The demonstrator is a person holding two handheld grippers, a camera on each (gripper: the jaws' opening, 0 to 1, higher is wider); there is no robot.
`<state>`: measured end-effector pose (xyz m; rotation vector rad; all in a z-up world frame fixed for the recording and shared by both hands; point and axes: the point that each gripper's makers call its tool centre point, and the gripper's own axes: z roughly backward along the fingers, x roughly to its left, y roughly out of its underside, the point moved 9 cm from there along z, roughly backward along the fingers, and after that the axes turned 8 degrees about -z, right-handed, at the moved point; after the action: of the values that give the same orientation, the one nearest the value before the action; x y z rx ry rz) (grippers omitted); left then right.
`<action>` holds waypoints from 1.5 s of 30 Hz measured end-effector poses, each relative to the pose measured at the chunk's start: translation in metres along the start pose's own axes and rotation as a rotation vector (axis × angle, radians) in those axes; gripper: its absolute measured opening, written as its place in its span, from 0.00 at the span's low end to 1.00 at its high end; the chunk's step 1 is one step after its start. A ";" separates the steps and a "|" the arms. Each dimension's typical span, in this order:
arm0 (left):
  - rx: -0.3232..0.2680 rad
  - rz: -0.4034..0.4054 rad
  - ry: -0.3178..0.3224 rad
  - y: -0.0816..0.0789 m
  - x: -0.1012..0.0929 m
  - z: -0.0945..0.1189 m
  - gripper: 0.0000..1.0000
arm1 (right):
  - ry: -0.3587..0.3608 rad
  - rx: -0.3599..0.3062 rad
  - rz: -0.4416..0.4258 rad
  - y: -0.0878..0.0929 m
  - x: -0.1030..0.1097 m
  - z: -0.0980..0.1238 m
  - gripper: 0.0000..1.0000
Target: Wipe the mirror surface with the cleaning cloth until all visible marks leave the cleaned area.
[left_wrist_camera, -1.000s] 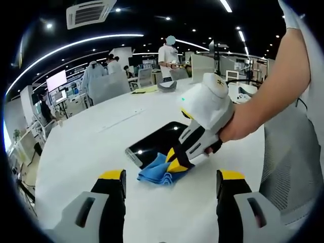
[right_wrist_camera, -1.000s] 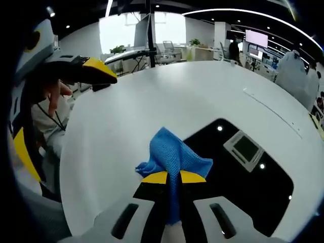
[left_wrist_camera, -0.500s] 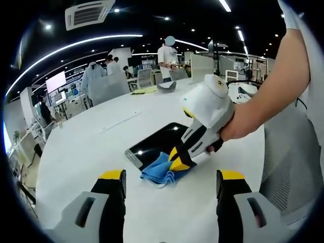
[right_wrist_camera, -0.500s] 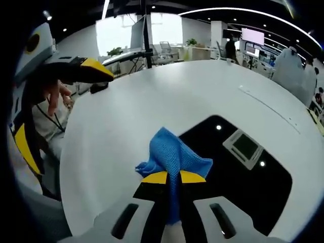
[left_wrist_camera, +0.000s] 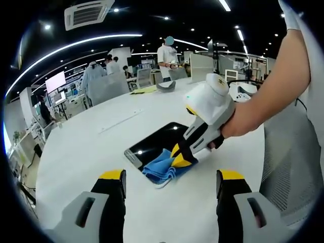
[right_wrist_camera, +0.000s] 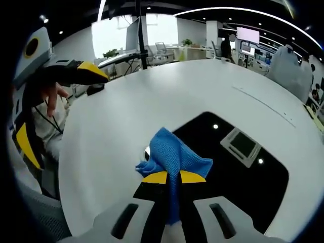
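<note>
A bright blue cloth (right_wrist_camera: 172, 154) lies on a dark, glossy mirror (right_wrist_camera: 238, 172) over a plain white table (right_wrist_camera: 152, 101).

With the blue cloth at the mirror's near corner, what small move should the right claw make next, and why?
Probably sweep forward across the glass. The right claw, shut on the blue microfibre cloth, has it only at the near corner of the dark rectangular mirror; most of the surface lies untouched ahead. The left claw is open and idle over the white table.

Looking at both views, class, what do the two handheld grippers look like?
The left gripper has grey jaws with black inner faces and yellow tips. The right gripper has a bulky white body, black jaws and yellow tips; a white short sleeve shows above it.
</note>
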<state>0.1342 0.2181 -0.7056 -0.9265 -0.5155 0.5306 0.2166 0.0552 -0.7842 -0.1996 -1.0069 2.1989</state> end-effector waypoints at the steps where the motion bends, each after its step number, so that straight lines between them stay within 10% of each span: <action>1: -0.001 -0.001 0.000 -0.001 0.000 -0.001 0.73 | 0.002 -0.001 -0.004 0.001 -0.001 0.001 0.01; 45: -0.012 -0.012 0.011 -0.006 -0.004 -0.006 0.72 | 0.078 -0.014 -0.077 0.014 -0.029 0.020 0.01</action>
<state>0.1358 0.2090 -0.7045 -0.9370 -0.5141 0.5118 0.2226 0.0183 -0.7846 -0.2471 -0.9716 2.0987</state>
